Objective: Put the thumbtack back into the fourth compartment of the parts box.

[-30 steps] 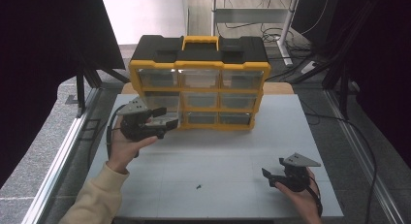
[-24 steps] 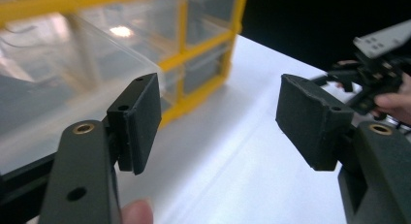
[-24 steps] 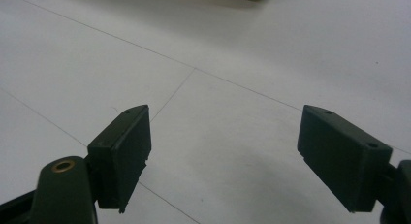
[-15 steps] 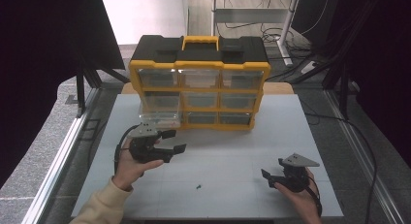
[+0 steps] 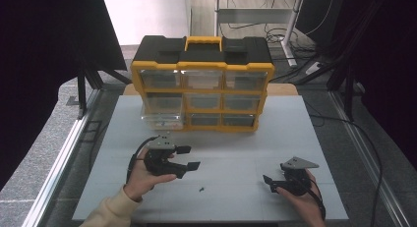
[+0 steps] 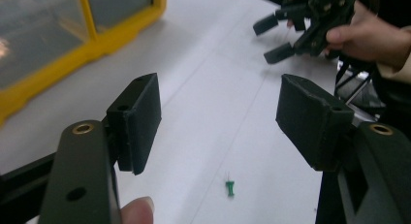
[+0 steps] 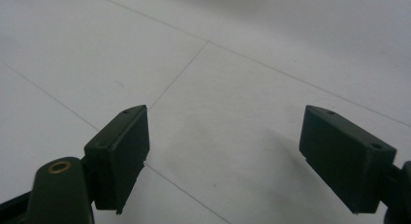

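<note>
A yellow and black drawer organizer [image 5: 201, 84] stands at the back of the white table [image 5: 236, 148]. Its bottom-left clear drawer [image 5: 160, 120] sticks out a little. A small green pushpin [image 5: 201, 189] lies on the table near the front; in the left gripper view the pushpin [image 6: 229, 187] lies just beyond my open jaws. My left gripper [image 5: 189, 158] [image 6: 218, 112] hovers low over the table, open and with nothing between its jaws. Over the front right of the table my right gripper [image 5: 270, 184] [image 7: 237, 151] is also open and holds nothing; the right gripper [image 6: 274, 37] appears farther off in the left gripper view.
A metal rail [image 5: 59, 163] runs along the table's left edge. Cables [image 5: 354, 133] lie on the floor to the right. Several closed clear drawers [image 5: 206, 79] fill the organizer's front.
My left gripper has drawn back from the organizer's bottom-left drawer toward the table's front and sunk lower, jaws still open. The right gripper has stayed put.
</note>
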`<state>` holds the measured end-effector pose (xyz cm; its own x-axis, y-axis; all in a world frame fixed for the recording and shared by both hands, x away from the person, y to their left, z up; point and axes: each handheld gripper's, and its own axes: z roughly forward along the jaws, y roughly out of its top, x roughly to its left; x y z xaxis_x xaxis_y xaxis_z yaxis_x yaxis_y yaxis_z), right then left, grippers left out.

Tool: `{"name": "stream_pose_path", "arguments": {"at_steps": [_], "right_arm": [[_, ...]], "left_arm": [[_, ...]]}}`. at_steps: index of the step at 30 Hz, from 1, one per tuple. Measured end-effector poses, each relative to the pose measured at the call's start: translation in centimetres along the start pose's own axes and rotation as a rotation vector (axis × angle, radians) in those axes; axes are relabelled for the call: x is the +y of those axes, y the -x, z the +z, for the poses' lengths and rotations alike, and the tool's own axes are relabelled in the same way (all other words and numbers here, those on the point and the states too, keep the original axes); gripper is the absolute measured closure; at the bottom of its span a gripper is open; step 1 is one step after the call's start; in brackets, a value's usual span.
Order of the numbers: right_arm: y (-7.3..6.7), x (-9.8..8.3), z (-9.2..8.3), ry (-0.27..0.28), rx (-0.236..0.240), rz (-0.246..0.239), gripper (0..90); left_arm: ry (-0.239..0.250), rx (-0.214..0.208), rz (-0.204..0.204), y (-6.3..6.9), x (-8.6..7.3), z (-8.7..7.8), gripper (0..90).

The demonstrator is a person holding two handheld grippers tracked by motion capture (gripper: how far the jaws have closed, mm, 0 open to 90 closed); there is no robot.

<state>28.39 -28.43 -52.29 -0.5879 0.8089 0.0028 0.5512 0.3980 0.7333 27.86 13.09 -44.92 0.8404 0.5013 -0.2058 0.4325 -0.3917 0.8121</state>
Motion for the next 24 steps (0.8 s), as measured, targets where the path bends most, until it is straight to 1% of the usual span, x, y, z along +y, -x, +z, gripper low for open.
{"name": "stream_pose_path", "arguments": {"at_steps": [2, 4, 6, 8, 9, 11, 16, 17, 22, 24], "right_arm": [[-0.2, 0.0, 0.1, -0.006, 0.0, -0.009, 18.4], [-0.2, 0.0, 0.1, -0.005, 0.001, -0.01, 18.3], [-0.1, 0.0, 0.0, -0.002, -0.001, -0.01, 18.3], [-0.1, 0.0, -0.1, 0.004, -0.003, -0.004, 18.4], [-0.1, 0.1, -0.1, 0.007, -0.004, -0.004, 18.3], [-0.1, 0.1, -0.2, 0.012, -0.008, -0.004, 18.4], [-0.2, 0.2, -0.4, 0.028, -0.014, -0.012, 18.4], [-0.2, 0.2, -0.4, 0.028, -0.017, -0.01, 18.5], [-0.1, 0.2, -0.5, 0.035, -0.015, -0.007, 18.5], [-0.1, 0.2, -0.5, 0.034, -0.015, -0.007, 18.5]], "left_arm": [[-0.022, -0.001, -0.012, -0.2, -0.2, 0.5, 32.3], [-0.028, -0.012, -0.028, -0.4, -0.3, 0.6, 32.4], [-0.025, -0.018, -0.04, -0.5, -0.4, 0.6, 32.5], [-0.018, -0.037, -0.056, -0.5, -0.4, 0.6, 32.6], [-0.014, -0.04, -0.059, -0.5, -0.3, 0.5, 32.6], [-0.016, -0.03, -0.055, -0.4, -0.4, 0.5, 32.7], [-0.03, -0.031, -0.05, -0.2, -0.6, 0.8, 32.7], [-0.038, -0.024, -0.043, 0.0, -0.7, 0.9, 32.7], [-0.059, -0.018, -0.024, 0.5, -0.9, 1.4, 32.7], [-0.076, -0.01, -0.007, 0.8, -1.0, 1.8, 32.7]]}}
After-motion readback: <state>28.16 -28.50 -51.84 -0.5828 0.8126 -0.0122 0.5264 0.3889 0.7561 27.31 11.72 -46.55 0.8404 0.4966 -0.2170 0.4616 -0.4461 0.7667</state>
